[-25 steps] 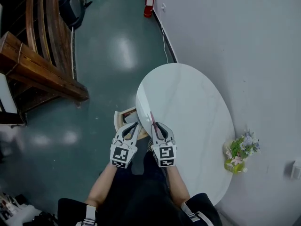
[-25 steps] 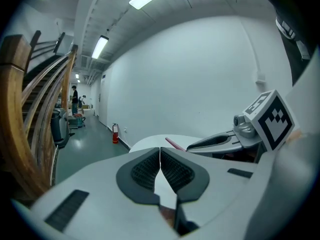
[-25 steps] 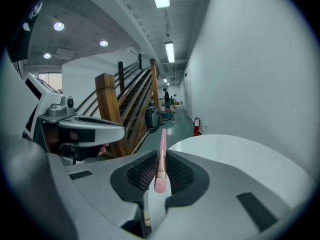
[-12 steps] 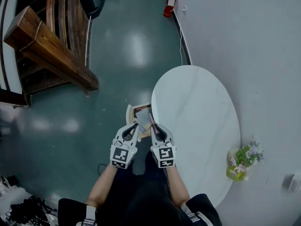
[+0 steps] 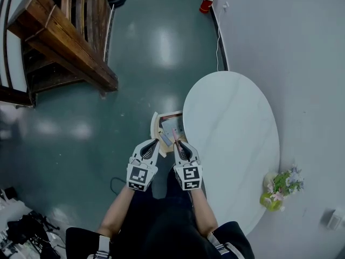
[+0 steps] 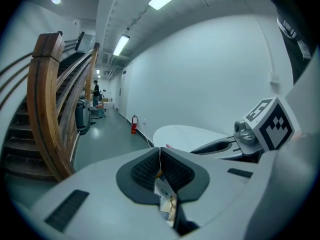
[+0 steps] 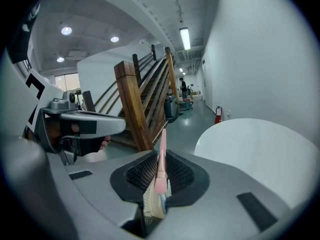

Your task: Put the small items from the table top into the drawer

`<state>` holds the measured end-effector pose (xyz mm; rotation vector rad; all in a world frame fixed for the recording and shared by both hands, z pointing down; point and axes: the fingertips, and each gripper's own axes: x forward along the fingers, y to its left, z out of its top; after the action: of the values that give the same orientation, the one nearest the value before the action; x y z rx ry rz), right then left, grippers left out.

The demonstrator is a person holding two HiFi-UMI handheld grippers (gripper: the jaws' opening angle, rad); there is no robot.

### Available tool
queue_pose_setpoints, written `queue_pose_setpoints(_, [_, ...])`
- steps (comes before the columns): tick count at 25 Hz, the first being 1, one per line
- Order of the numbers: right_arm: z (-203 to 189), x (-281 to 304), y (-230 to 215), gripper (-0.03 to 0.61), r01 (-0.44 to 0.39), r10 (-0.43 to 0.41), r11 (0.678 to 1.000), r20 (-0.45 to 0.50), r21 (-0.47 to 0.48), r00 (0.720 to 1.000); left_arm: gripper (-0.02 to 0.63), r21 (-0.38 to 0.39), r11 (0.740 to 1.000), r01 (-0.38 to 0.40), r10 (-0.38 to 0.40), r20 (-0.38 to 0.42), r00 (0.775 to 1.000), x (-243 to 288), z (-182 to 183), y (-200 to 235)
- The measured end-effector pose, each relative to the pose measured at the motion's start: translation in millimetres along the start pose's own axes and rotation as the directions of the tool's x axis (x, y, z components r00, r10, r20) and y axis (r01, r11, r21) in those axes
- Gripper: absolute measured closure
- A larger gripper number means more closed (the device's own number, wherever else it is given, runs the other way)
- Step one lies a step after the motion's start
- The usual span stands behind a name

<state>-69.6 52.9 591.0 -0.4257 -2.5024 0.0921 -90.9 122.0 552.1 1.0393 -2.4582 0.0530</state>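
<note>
The head view shows a small wooden drawer pulled open at the left edge of the white oval table, with a few flat items lying inside. My right gripper is shut on a thin pink stick that points forward over the drawer. In the right gripper view the pink stick stands upright between the dark pads. My left gripper hovers beside it at the drawer's near left corner. Its jaws meet with nothing between them.
A wooden staircase rises at the far left across the green floor. A red fire extinguisher stands by the far wall. A vase of flowers sits on the floor to the right of the table. Cables and clutter lie at the lower left.
Both grippers have moved left and down, off the table's edge and over the open drawer. The pink stick stays in the right gripper. The drawer's inside has come into view.
</note>
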Motion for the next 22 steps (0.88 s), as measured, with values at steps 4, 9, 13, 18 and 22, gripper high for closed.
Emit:
queue_pose_setpoints(4, [-19, 9, -1, 0.506, -0.006, 0.006, 1.000, -0.032, 0.011, 0.999, 0.592, -0.011, 1.000, 0.005, -0.005, -0.024, 1.000, 6, -20, 2])
queue_pose_setpoints(9, [-44, 20, -2, 0.506, -0.014, 0.015, 1.000, -0.068, 0.024, 0.998, 0.592, -0.016, 1.000, 0.007, -0.008, -0.063, 0.998, 14, -47, 4])
queue_pose_setpoints(13, [-59, 28, -3, 0.506, -0.017, 0.019, 0.999, -0.092, 0.027, 0.996, 0.592, -0.040, 0.999, 0.001, -0.004, -0.091, 0.996, 17, -67, 8])
queue_pose_setpoints(18, [-76, 38, -5, 0.506, -0.012, 0.016, 0.999, -0.116, 0.033, 0.993, 0.592, -0.051, 0.999, -0.003, -0.002, -0.104, 0.995, 22, -81, 13])
queue_pose_setpoints(22, [-78, 41, -3, 0.506, -0.010, 0.014, 0.999, -0.126, 0.032, 0.992, 0.592, -0.057, 0.998, -0.005, -0.001, -0.106, 0.994, 21, -82, 15])
